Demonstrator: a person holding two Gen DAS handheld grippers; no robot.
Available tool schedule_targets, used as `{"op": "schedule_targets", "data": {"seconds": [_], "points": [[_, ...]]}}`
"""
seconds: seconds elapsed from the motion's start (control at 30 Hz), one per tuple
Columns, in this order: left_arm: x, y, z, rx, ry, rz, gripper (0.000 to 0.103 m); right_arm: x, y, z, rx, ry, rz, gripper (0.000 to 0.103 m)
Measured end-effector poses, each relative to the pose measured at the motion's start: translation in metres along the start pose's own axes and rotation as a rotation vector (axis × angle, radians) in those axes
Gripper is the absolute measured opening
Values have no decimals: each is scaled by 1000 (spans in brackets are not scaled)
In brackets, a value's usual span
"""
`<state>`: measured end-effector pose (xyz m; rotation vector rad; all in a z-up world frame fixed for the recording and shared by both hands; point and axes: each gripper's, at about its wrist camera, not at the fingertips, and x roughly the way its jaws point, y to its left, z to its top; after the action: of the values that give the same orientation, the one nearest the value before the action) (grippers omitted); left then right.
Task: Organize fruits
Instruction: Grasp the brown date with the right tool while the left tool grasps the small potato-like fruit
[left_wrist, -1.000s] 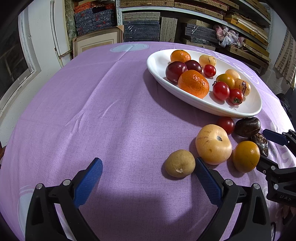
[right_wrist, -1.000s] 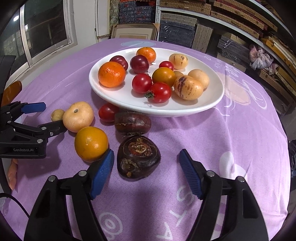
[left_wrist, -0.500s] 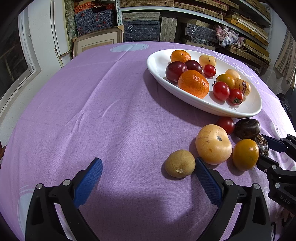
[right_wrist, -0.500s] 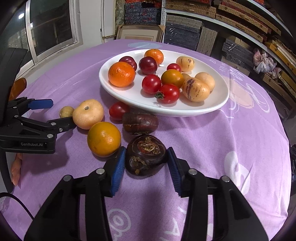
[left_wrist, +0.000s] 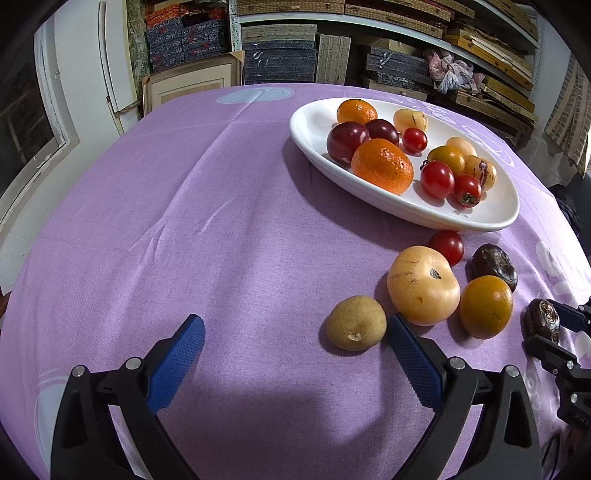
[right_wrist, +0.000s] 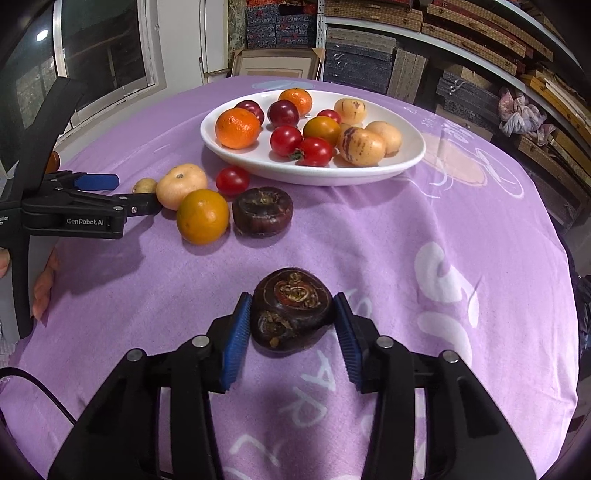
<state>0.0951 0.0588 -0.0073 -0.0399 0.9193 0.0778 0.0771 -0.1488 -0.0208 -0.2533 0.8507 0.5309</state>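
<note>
My right gripper (right_wrist: 291, 325) is shut on a dark purple-brown fruit (right_wrist: 291, 308) and holds it above the purple cloth; the fruit also shows in the left wrist view (left_wrist: 541, 319). A white oval plate (right_wrist: 406, 162) holds several oranges, plums, tomatoes and pale fruits. Loose on the cloth lie a second dark fruit (right_wrist: 262, 210), a yellow-orange fruit (right_wrist: 202, 216), a red tomato (right_wrist: 232, 180), a pale squat fruit (right_wrist: 181, 184) and a small tan fruit (left_wrist: 355, 323). My left gripper (left_wrist: 295, 350) is open and empty, its right finger beside the tan fruit.
The purple cloth (left_wrist: 184, 221) covers a round table. Shelves of stacked boxes (left_wrist: 332, 55) stand behind the table. A window (right_wrist: 99, 55) is at the left.
My right gripper closed on the dark fruit, lifted it and drew it back from the other loose fruits. The left gripper has not moved.
</note>
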Motion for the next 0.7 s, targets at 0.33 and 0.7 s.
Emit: {"op": "schedule_targets", "data": {"seconds": [0.33, 0.7], "points": [[-5, -6, -3, 15, -25, -35, 83, -2, -3, -2, 8, -1, 15, 46], [-14, -20, -8, 69, -51, -62, 29, -2, -3, -2, 7, 0, 13, 46]]}}
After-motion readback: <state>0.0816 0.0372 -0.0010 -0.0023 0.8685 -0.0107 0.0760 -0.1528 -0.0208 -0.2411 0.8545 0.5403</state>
